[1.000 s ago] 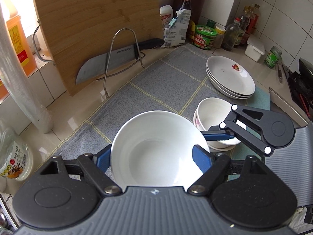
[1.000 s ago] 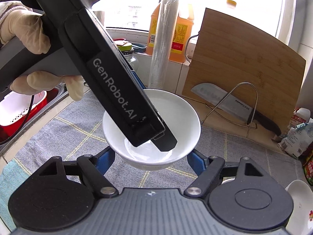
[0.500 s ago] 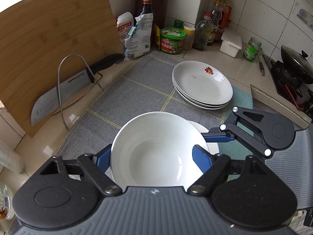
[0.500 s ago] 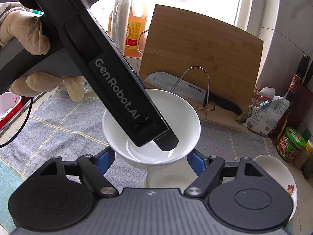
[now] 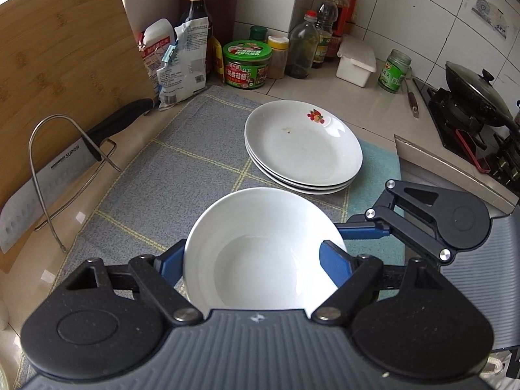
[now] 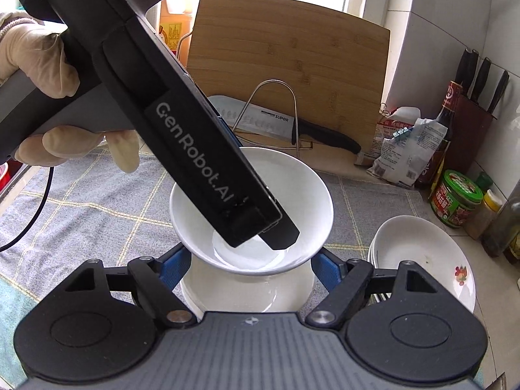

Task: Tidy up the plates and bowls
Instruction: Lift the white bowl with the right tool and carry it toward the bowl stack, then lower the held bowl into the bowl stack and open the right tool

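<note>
A white bowl [image 5: 260,243] hangs above the grey mat [image 5: 182,169], gripped by both tools. My left gripper [image 5: 252,260] is shut on it, blue pads pressing its left and right sides. In the right wrist view my right gripper [image 6: 250,266] is shut on the same bowl [image 6: 302,195] lower down, with the left tool's black body [image 6: 195,149] reaching into it. Directly beneath it sits another white bowl [image 6: 247,295], hidden in the left wrist view. A stack of three white plates [image 5: 302,149] with a red flower print lies just beyond to the right.
A bamboo cutting board [image 5: 65,65] and a cleaver [image 5: 39,175] on a wire rack stand along the left wall. Sauce bottles, jars and a green tub [image 5: 247,65] crowd the back. A wok [image 5: 474,94] sits on the stove at right. A gloved hand [image 6: 39,58] holds the left tool.
Both grippers have carried the bowl across the mat toward the plate stack. It now hangs over the second bowl. The oil bottles and roll have left the views.
</note>
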